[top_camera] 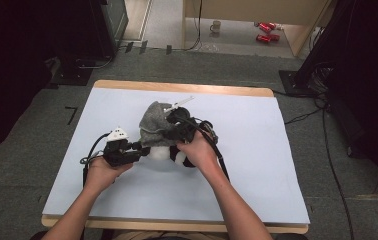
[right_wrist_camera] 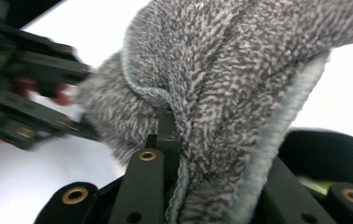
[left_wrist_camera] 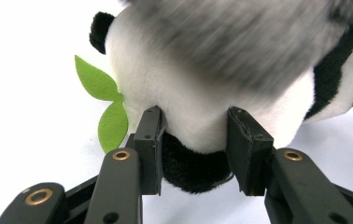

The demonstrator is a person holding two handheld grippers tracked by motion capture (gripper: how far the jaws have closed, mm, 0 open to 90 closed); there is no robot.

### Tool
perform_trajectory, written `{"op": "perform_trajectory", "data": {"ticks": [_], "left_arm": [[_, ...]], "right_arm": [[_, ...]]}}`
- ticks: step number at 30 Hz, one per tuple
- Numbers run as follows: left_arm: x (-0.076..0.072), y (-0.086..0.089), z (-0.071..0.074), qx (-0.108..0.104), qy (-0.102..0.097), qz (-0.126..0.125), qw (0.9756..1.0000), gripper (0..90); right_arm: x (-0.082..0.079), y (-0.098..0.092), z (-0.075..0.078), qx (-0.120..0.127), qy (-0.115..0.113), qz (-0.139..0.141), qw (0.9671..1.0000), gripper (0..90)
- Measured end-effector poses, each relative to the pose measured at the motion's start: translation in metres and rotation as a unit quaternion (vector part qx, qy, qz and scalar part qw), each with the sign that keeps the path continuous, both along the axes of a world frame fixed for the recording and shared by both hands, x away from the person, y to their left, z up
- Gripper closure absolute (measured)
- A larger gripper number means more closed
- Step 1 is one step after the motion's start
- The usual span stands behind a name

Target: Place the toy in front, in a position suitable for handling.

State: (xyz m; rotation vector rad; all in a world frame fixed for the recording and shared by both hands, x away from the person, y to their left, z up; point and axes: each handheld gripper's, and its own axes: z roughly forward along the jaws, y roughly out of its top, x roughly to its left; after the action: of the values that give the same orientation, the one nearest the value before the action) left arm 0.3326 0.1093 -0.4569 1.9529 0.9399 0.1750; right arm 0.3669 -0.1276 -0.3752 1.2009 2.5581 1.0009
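Note:
A black-and-white panda plush [top_camera: 166,153] lies mid-table, its top covered by a grey terry towel [top_camera: 155,123]. From the left, my left gripper [top_camera: 143,147] reaches the plush. In the left gripper view its jaws [left_wrist_camera: 195,144] press on a white and black bulge of the panda plush [left_wrist_camera: 188,116]. A green felt leaf [left_wrist_camera: 105,103] sticks out at the plush's side, and the blurred towel [left_wrist_camera: 240,42] hangs above. My right gripper [top_camera: 175,127] is over the plush, shut on a fold of the towel [right_wrist_camera: 221,93]. In the right gripper view the cloth drapes over that gripper [right_wrist_camera: 198,158] and hides one jaw.
The table [top_camera: 257,170] has a white top with a wooden edge, and there is free surface on all sides of the plush. On the floor beyond stand a mug [top_camera: 216,26] and red cans [top_camera: 266,31]. Cables run along the floor at the right.

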Motion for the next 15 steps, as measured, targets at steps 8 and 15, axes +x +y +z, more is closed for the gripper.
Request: {"op": "perform_trajectory", "data": {"ticks": [8, 15], "left_arm": [[0.000, -0.002, 0.001, -0.004, 0.002, -0.001, 1.0000, 60.4], [-0.001, -0.001, -0.001, 0.004, 0.006, -0.008, 0.9999, 61.2]], "right_arm": [[0.004, -0.030, -0.001, -0.024, -0.004, -0.044, 0.9987, 76.9], [-0.002, -0.008, 0.013, 0.026, 0.009, -0.018, 0.9995, 78.2]]}}
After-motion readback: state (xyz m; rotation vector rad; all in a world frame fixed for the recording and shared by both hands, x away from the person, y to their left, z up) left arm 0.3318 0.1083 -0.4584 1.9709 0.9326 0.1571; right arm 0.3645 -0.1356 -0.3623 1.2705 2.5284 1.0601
